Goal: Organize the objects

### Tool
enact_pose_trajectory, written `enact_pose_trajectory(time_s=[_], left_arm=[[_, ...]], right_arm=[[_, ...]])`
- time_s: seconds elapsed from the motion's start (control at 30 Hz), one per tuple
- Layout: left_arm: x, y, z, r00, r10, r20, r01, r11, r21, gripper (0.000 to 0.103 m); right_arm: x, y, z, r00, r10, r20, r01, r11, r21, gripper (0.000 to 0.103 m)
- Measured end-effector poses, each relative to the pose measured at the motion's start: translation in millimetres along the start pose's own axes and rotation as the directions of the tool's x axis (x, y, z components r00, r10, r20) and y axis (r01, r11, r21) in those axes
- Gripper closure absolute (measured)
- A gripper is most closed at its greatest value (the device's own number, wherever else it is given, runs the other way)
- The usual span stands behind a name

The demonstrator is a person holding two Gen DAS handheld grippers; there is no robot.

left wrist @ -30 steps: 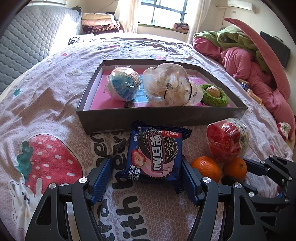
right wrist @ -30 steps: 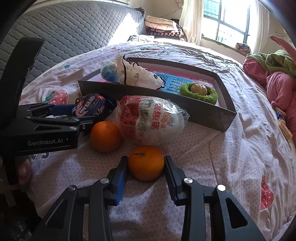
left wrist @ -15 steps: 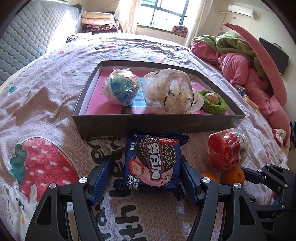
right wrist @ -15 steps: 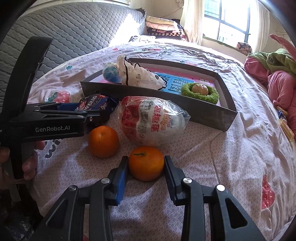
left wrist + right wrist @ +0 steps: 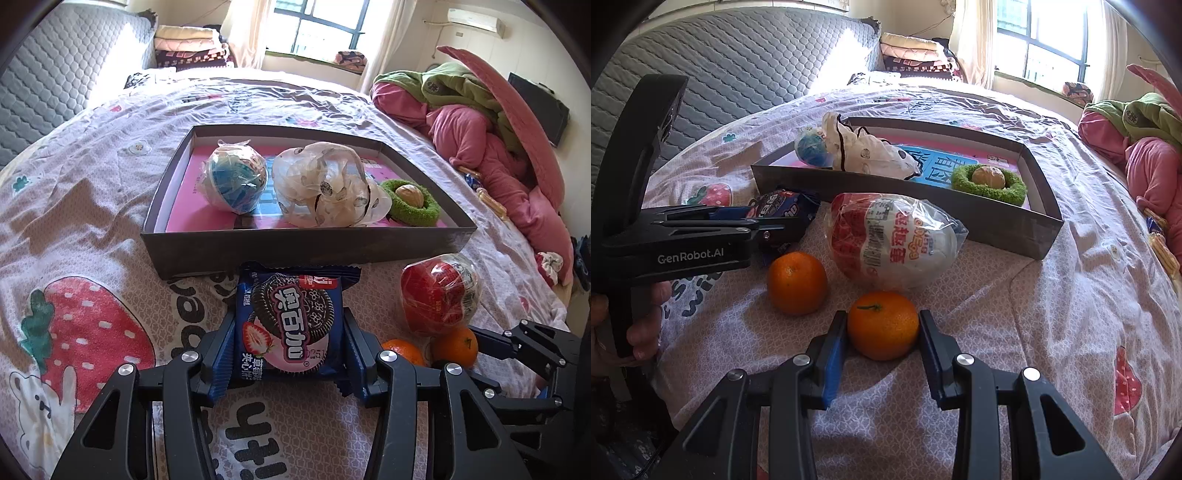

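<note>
My left gripper (image 5: 290,343) is shut on a blue cookie packet (image 5: 291,325) and holds it just above the bedspread, in front of the dark box (image 5: 306,247). The packet also shows in the right wrist view (image 5: 783,210). My right gripper (image 5: 882,332) is shut on an orange (image 5: 882,325) that rests on the bed. A second orange (image 5: 796,282) lies to its left. A wrapped red and white egg (image 5: 894,240) lies behind them. The box holds a wrapped blue ball (image 5: 234,181), a crumpled white bag (image 5: 325,188) and a green ring with a nut (image 5: 410,201).
The bedspread (image 5: 85,206) has a strawberry print. A heap of pink and green bedding (image 5: 480,122) lies at the right. A grey quilted headboard (image 5: 738,66) stands at the back left. Folded blankets (image 5: 188,48) sit by the window.
My left gripper has closed on the cookie packet and lifted it slightly toward the box. My right gripper has closed in on the orange and has stayed in place.
</note>
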State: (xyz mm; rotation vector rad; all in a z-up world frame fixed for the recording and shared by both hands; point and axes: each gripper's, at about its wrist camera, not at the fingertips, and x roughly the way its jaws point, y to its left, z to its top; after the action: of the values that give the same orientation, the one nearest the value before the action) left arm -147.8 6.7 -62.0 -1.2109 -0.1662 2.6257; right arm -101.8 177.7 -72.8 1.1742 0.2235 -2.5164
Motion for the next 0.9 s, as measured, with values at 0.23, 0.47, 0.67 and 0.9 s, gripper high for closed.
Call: enact_pose_trajectory(time_s=[0.23, 0.47, 0.67, 0.9], left_arm=[[-11.3, -4.3, -3.0, 0.999, 0.011, 0.03, -0.012, 0.999, 0.032, 0.05], [-25.0, -9.2, -7.5, 0.998, 0.036, 0.06, -0.04, 0.997, 0.059, 0.05], [-40.2, -12.3, -8.2, 0.993, 0.057, 0.099, -0.064, 0.996, 0.065, 0.05], [-54.7, -16.9, -6.2, 0.987, 0.069, 0.144, -0.081, 0.994, 0.079, 0.05]], right_arm=[[-3.7, -2.1, 0.1, 1.0, 0.0, 0.01, 0.0, 1.0, 0.007, 0.065], [-9.1, -4.9, 0.9, 1.0, 0.009, 0.026, -0.01, 1.0, 0.016, 0.065], [-19.6, -9.4, 2.3, 0.998, 0.016, 0.065, -0.018, 0.999, 0.034, 0.065], [-29.4, -12.6, 7.4, 0.994, -0.005, 0.11, 0.001, 0.999, 0.039, 0.065]])
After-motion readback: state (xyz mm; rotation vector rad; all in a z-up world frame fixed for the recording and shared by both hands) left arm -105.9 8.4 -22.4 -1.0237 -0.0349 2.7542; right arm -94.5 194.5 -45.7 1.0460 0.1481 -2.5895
